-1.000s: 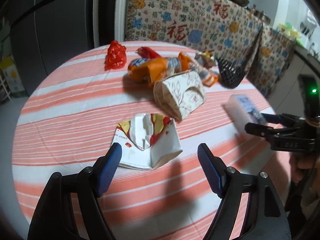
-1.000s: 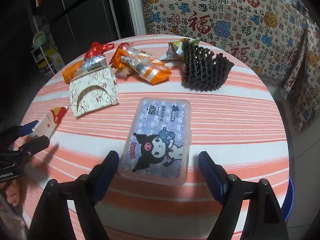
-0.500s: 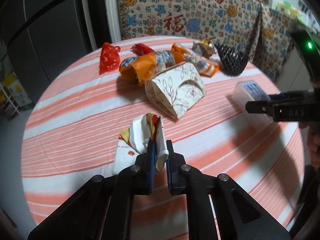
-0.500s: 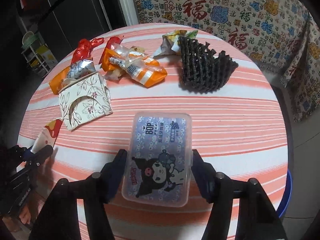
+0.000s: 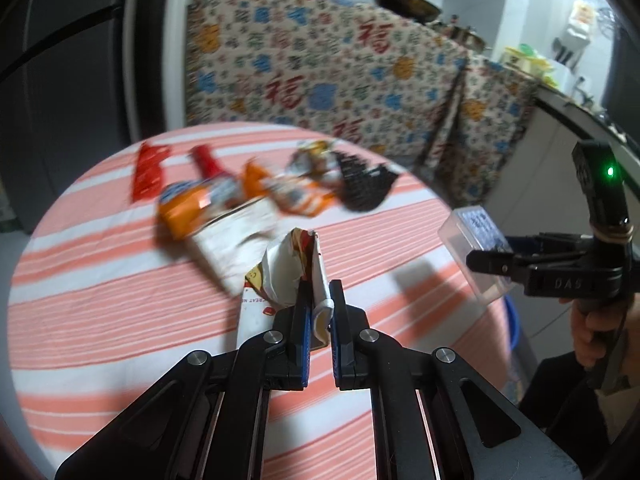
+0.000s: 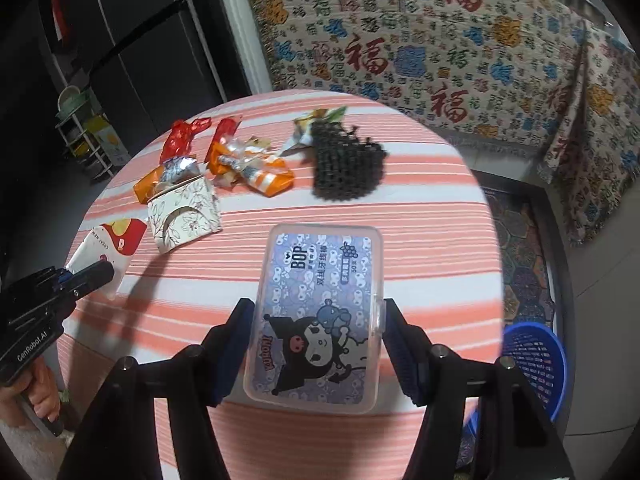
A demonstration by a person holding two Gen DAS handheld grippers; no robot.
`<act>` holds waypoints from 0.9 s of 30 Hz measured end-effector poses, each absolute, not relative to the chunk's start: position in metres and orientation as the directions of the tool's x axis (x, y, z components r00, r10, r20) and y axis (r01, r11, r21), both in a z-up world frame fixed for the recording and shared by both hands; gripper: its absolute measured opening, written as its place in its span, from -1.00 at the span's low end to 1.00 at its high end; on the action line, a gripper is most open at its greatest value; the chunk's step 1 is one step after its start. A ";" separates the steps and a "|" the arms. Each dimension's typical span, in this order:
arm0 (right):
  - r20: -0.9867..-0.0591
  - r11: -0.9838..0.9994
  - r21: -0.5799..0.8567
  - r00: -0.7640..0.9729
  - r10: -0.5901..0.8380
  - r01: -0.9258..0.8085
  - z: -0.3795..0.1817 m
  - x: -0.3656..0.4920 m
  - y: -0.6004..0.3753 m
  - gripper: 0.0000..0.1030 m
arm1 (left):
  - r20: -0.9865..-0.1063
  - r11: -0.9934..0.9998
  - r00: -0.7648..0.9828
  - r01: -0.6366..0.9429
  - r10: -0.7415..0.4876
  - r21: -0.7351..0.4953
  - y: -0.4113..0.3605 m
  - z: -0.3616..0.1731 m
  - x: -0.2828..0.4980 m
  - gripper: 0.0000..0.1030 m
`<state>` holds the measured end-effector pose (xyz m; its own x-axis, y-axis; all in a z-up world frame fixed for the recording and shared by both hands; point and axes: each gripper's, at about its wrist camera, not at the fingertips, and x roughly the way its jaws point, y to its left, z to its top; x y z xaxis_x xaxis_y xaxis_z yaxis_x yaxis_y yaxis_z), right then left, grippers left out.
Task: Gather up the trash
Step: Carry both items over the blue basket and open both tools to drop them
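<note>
My left gripper [image 5: 319,312] is shut on a crumpled white and red paper carton [image 5: 288,276] and holds it lifted above the striped round table [image 5: 100,300]. The carton [image 6: 108,248] and left gripper [image 6: 86,276] also show in the right wrist view. My right gripper [image 6: 316,344] is shut on a clear plastic box with a cartoon label [image 6: 316,312], raised above the table; the box shows in the left wrist view [image 5: 476,248] too.
On the table lie a floral paper box [image 6: 184,216], orange snack wrappers [image 6: 252,168], a red wrapper [image 6: 182,138], a black foam net [image 6: 344,168] and a small crumpled wrapper [image 6: 316,126]. A blue basket [image 6: 532,364] stands on the floor at the right.
Both grippers closed, the left on the carton and the right on the plastic box, and both lifted their items off the table.
</note>
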<state>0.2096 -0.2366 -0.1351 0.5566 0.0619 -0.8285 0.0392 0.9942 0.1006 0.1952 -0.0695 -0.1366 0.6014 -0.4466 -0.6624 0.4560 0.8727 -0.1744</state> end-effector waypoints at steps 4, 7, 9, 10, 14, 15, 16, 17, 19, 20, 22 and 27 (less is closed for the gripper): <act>-0.819 0.992 0.089 0.574 0.021 0.091 -0.126 0.189 -0.275 0.25 | -0.643 0.830 0.570 0.521 -0.511 -0.198 -0.115 -0.124 0.189 -0.88; -0.812 0.985 0.079 0.583 -0.025 0.152 -0.120 0.171 -0.311 0.25 | -0.628 0.792 0.541 0.573 -0.559 -0.212 -0.152 -0.116 0.181 -0.88; -0.807 0.977 0.066 0.586 -0.068 0.204 -0.117 0.157 -0.340 0.25 | -0.618 0.756 0.510 0.615 -0.598 -0.223 -0.181 -0.110 0.175 -0.88; -0.807 0.972 0.063 0.584 -0.083 0.226 -0.116 0.151 -0.352 0.25 | -0.615 0.738 0.492 0.634 -0.616 -0.231 -0.196 -0.108 0.172 -0.88; -0.810 0.944 0.052 0.567 -0.150 0.325 -0.117 0.124 -0.405 0.25 | -0.613 0.671 0.422 0.697 -0.668 -0.252 -0.258 -0.104 0.160 -0.88; -0.811 0.937 0.048 0.561 -0.166 0.346 -0.119 0.117 -0.418 0.25 | -0.615 0.659 0.406 0.707 -0.676 -0.257 -0.270 -0.104 0.157 -0.88; -0.813 0.931 0.044 0.555 -0.177 0.362 -0.121 0.113 -0.429 0.25 | -0.617 0.642 0.384 0.719 -0.687 -0.267 -0.287 -0.106 0.154 -0.88; -0.816 0.923 0.040 0.546 -0.190 0.382 -0.124 0.107 -0.442 0.25 | -0.618 0.625 0.363 0.730 -0.698 -0.277 -0.303 -0.107 0.151 -0.88; -0.820 0.913 0.050 0.538 -0.194 0.406 -0.130 0.097 -0.463 0.25 | -0.621 0.600 0.329 0.745 -0.711 -0.292 -0.332 -0.112 0.145 -0.88; -0.824 0.906 0.051 0.530 -0.199 0.420 -0.135 0.093 -0.474 0.25 | -0.622 0.593 0.320 0.749 -0.715 -0.296 -0.342 -0.115 0.142 -0.88; -0.826 0.898 0.061 0.527 -0.200 0.437 -0.142 0.087 -0.491 0.26 | -0.629 0.577 0.292 0.755 -0.721 -0.311 -0.367 -0.124 0.137 -0.88; -0.831 0.879 0.121 0.532 -0.165 0.462 -0.164 0.072 -0.528 0.26 | -0.652 0.554 0.225 0.753 -0.724 -0.356 -0.411 -0.157 0.140 -0.88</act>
<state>0.0722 -0.5284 -0.1640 0.5319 -0.1653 -0.8305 0.4617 0.8788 0.1208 0.1396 -0.4113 -0.1575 0.2250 -0.7242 -0.6518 0.7528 0.5539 -0.3556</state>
